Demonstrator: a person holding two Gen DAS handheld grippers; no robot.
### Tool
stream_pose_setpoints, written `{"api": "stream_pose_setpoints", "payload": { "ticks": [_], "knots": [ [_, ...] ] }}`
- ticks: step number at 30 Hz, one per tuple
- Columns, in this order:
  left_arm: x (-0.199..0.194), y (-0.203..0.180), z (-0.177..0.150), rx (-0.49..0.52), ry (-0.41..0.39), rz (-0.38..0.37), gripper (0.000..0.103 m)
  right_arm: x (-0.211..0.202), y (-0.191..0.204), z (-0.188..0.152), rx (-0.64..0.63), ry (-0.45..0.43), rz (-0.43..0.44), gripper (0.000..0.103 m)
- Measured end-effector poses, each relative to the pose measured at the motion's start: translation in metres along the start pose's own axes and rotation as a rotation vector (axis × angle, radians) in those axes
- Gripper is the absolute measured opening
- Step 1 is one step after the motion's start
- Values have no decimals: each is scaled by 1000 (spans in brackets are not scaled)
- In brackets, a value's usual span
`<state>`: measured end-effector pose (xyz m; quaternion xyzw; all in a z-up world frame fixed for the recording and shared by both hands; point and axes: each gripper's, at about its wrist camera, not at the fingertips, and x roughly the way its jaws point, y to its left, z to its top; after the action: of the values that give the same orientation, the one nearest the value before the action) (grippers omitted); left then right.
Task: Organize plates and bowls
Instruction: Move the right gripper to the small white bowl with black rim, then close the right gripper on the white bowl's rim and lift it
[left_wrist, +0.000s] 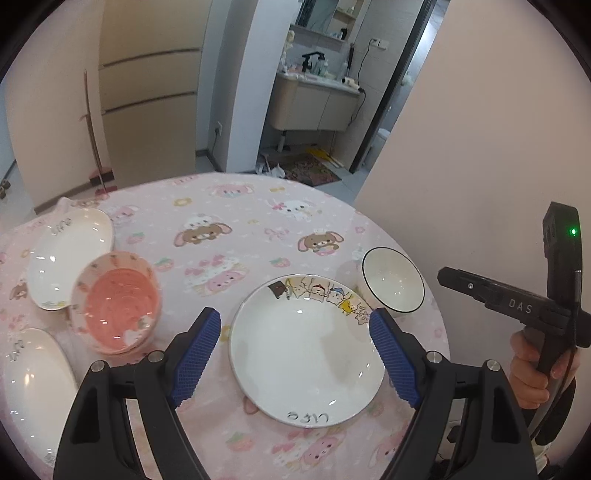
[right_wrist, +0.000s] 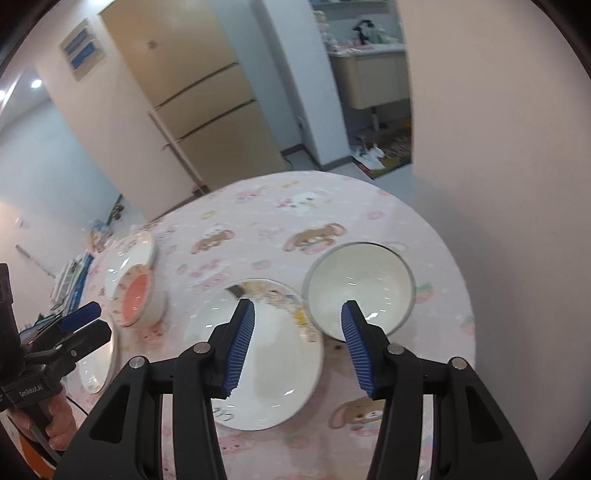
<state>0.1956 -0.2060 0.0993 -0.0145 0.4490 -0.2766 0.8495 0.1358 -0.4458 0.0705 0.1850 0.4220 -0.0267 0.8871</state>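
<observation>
Left claw (left_wrist: 295, 354) released, blue ribbed pads spread wide, hanging over the round white ceramic plate with cartoon animals along its rim (left_wrist: 303, 354). The plate lies flat on the bench under its pink cartoon-print cloth (left_wrist: 236, 236), nearest me. Right claw (right_wrist: 297, 343) also released, empty, poised between that plate and the white ceramic bowl with a thin dark rim (right_wrist: 360, 288) just beside it.

Judgement: the step in hand is picking up a first piece for stacking, likely the bowl with my right or the plate with my left. For the plate, I come in low at the near edge and pinch the rim, one pad above and one below; glazed ware is slick, so a firm, square bite. For the bowl, one pad inside the wall and one outside, then lift straight up to clear the plate edge.

Farther left: a pink ceramic bowl with a coral interior (left_wrist: 118, 302), seemingly nested in a second one. Behind it, an oval white dish (left_wrist: 68, 254). Another white dish (left_wrist: 35, 384) is cut off at the frame edge.

Hard to make out: whether plate and white bowl touch, and the right wrist view is motion-blurred.
</observation>
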Motion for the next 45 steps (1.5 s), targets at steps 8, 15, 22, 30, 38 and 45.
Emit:
{"api": "stream_pose_setpoints", "payload": {
  "ticks": [8,15,22,30,38,45],
  "knots": [
    [68,-33,20,58,106,-67,85,31,-53,8,76,52,-71,49],
    [131,-57,39,92,193,-92,85,56,-78,15,103,92,-104,49],
    [189,-62,47,67,283,-110,78,83,-91,17,114,140,-117,49],
    [228,-75,51,111,360,-114,51,114,-100,20,133,205,-99,39],
    [242,-82,45,133,407,-102,50,129,-98,19,143,255,-73,29],
    [251,-83,39,126,436,-112,38,136,-102,14,148,292,-90,21]
  ]
}}
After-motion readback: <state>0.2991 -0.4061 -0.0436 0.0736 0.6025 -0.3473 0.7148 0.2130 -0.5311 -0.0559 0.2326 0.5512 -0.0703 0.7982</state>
